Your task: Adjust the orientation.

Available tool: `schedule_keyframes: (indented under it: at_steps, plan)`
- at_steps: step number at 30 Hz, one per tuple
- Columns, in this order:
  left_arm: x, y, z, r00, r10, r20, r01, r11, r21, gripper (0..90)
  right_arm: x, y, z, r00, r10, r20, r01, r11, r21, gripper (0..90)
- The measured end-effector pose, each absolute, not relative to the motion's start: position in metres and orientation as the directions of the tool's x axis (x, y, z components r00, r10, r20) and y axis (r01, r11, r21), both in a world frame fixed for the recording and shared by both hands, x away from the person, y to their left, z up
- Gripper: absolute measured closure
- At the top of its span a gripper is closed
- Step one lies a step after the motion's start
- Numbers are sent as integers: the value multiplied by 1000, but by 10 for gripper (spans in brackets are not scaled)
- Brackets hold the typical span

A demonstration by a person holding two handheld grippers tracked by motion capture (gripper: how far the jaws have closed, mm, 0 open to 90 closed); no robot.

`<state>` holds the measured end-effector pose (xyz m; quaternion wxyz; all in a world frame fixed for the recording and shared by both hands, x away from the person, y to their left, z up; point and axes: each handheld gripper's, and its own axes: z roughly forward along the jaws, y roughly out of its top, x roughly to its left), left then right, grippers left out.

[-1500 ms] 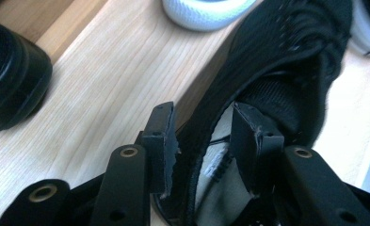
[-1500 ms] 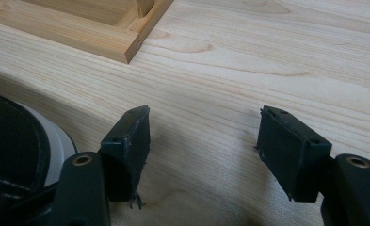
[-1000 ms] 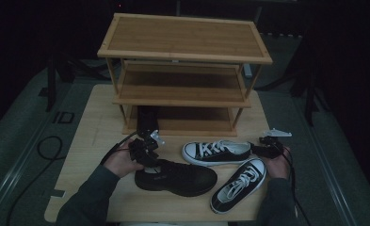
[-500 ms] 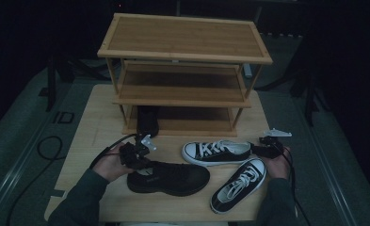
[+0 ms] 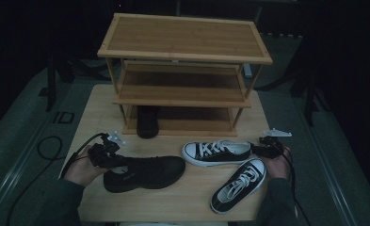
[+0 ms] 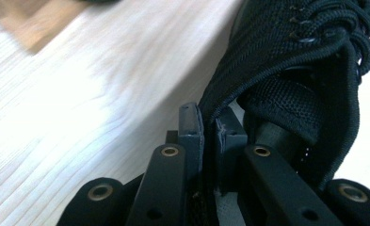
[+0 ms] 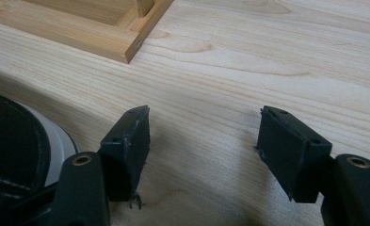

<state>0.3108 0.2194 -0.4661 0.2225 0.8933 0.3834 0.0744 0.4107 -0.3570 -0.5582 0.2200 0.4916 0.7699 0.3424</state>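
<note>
Dragged toward the person's left since the earlier frames, the black shoe now lies with its heel near the left edge of the surface, and the left gripper has gone with it. Its jaws have just been closing, and the left gripper view shows them clenched on the mesh collar at the heel of the black shoe, the fabric pinched between the two pads while the rest of the upper rises to the right of them. Behind, on the bottom tier of the three-tier wooden shoe rack, a second black shoe stands with its heel outward. To the right of the gripped shoe lie two black-and-white canvas sneakers: one on its sole just in front of the rack, the other angled nearer the person. That makes four shoes, two black and two canvas. At the far right, the right gripper rests at the heel of the first sneaker, its jaws released and wide apart over bare wood, the sneaker's white rubber edge just outside the near pad.
</note>
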Motion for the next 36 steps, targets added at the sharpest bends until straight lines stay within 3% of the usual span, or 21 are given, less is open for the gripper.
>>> schedule_keyframes:
  at_steps: [12, 23, 36]
  plan:
    - [319, 237, -467, 505, 862, -36, 766, -429, 480, 849, 411, -357, -558, -420, 908, -2, 606, 282, 743, 347]
    - [313, 234, -447, 559, 829, -7, 702, -469, 536, 692, 411, -357, -558, -420, 908, -2, 606, 282, 743, 347]
    - [294, 214, -435, 638, 770, -15, 652, -529, 543, 678, 411, -357, -558, -420, 908, -2, 606, 282, 743, 347]
